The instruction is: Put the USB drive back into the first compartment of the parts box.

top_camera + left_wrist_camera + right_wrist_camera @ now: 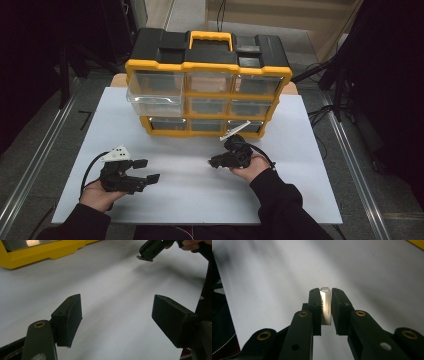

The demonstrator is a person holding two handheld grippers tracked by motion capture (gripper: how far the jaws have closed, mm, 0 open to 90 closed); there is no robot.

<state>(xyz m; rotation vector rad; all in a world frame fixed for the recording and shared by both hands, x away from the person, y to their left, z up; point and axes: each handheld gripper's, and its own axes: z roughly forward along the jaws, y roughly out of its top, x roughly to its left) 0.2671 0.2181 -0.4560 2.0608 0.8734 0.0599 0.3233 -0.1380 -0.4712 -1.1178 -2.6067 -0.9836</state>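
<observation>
Black sleeves reach in at six o'clock in the high view, each hand holding tongs above the white table (300, 150). At about seven o'clock the left tongs (145, 170) hover with jaws spread wide and nothing between them, while the right tongs (326, 312) at about five o'clock are clamped on a small silver USB stick (326, 307), held upright just above the table. Behind them at twelve o'clock stands a yellow-and-black drawer cabinet (210, 65), its top-left drawer (154, 95) pulled out.
</observation>
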